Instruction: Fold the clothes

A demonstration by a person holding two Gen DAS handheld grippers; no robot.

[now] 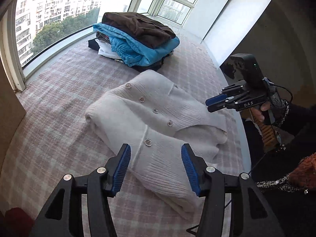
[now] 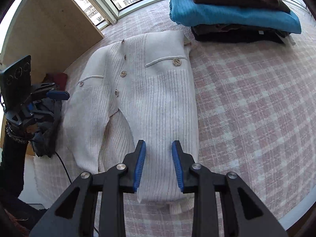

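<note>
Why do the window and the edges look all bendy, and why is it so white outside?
Left wrist view: the fisheye lens curves the window frame, and daylight washes the buildings pale. Right wrist view: the checked cover bulges, the corners go black, and the cardigan is sharp and evenly lit, with only soft shadows.

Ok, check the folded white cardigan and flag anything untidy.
The white cardigan is mostly neat, but one sleeve bulges out at its side, and a ribbed edge pokes out beneath the lower fold. The stack of folded clothes behind it leans unevenly, with white fabric spilling at its base.
</note>
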